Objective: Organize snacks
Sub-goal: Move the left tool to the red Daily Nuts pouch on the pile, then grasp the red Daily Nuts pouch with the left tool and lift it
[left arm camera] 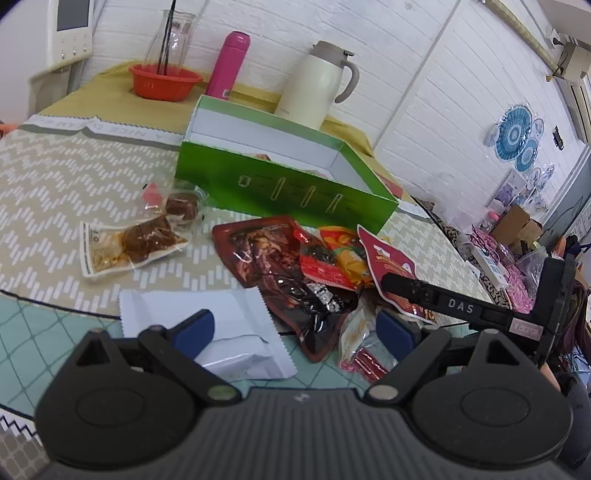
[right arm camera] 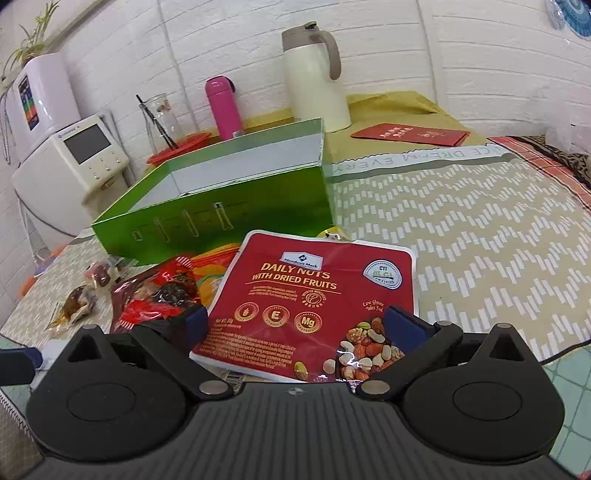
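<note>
Left tool [left arm camera: 295,328] and right tool [right arm camera: 293,325] both gape wide, ours gripping nothing, red nut pouch [right arm camera: 314,295] lying between right's fingers just before green box [right arm camera: 221,218], bare bench [right arm camera: 480,240] rightward.

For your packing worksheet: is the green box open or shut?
Open. The green box has no lid on it, and its white inner walls show from above in both wrist views.

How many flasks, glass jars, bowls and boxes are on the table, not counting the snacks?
Flasks: 2 (pink bottle, cream jug)
Glass jars: 1 (glass jar)
Bowls: 1 (orange bowl)
Boxes: 1 (green box)
Total: 5
</note>
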`<state>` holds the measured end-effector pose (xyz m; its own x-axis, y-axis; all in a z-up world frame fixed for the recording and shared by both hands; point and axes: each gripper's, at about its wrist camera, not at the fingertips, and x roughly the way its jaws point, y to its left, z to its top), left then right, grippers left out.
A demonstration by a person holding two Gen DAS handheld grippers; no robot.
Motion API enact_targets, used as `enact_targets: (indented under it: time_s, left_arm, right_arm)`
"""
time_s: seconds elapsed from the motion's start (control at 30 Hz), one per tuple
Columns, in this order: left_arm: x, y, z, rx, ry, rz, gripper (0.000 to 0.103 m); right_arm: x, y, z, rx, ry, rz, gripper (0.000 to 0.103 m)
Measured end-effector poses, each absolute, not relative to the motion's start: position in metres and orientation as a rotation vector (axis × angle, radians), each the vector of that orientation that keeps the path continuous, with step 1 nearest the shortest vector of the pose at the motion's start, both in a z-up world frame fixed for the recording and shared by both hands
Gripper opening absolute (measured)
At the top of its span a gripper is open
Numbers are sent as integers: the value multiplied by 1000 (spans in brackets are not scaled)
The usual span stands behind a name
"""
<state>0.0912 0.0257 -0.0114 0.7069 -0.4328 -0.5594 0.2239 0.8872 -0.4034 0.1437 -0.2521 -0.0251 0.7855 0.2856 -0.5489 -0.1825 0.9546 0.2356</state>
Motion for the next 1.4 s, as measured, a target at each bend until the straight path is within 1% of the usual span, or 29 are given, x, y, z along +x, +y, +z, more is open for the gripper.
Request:
enact_targets:
  time_s: [0.17, 0.33, 0.37, 0.57, 0.73, 0.83, 0.87, 0.9, 0.93, 1.03, 1.1, 1.17, 1.2, 1.27, 1.33, 1.4]
  left_arm:
    - [89, 28, -9, -307, 689, -365, 89]
    - [95, 22, -6, -315, 694, -400, 89]
    - [97, 20, -5, -312, 690, -413, 89]
    - [129, -7, 11, -309, 663, -559, 89]
    - [174, -52, 5, -276, 735, -650, 87]
    - [197, -70, -5, -286, 794, -666, 76]
    - [205, -74, -9, -289, 812, -673, 67]
    - [210, -78, -11, -292, 827, -684, 64]
    - [215, -82, -14, -290, 842, -679, 64]
    - [223, -93, -18, -259, 855, -674, 59]
    - [224, -97, -19, -229, 849, -668, 53]
    - [225, -98, -18, -209, 849, -673, 49]
    - [226, -97, -19, -199, 849, -676, 44]
    - [229, -99, -17, -185, 852, -673, 37]
    - [231, -100, -15, -178, 857, -681, 33]
    - [228, -100, -12, -179, 859, -694, 32]
  right_arm:
    - [121, -245, -15, 64, 603, 305, 103]
    - [121, -218, -22, -246, 589, 256, 103]
    - [124, -216, -24, -272, 588, 250, 103]
    - [130, -223, -22, -224, 592, 245, 103]
    - [130, -231, -24, -182, 603, 247, 103]
    - [130, -236, -24, -143, 615, 261, 103]
    - [129, -238, -23, -142, 612, 266, 103]
    - [128, -239, -23, -143, 606, 272, 103]
    - [126, -241, -22, -141, 606, 274, 103]
    - [124, -249, -23, -113, 625, 286, 103]
    - [119, -257, -22, -76, 632, 300, 103]
    - [113, -270, -19, 2, 626, 313, 103]
    - [111, -278, -17, 50, 623, 311, 103]
    - [116, -295, -14, 138, 637, 278, 103]
    - [126, -311, -14, 209, 671, 211, 103]
    - [135, -325, -17, 281, 693, 174, 103]
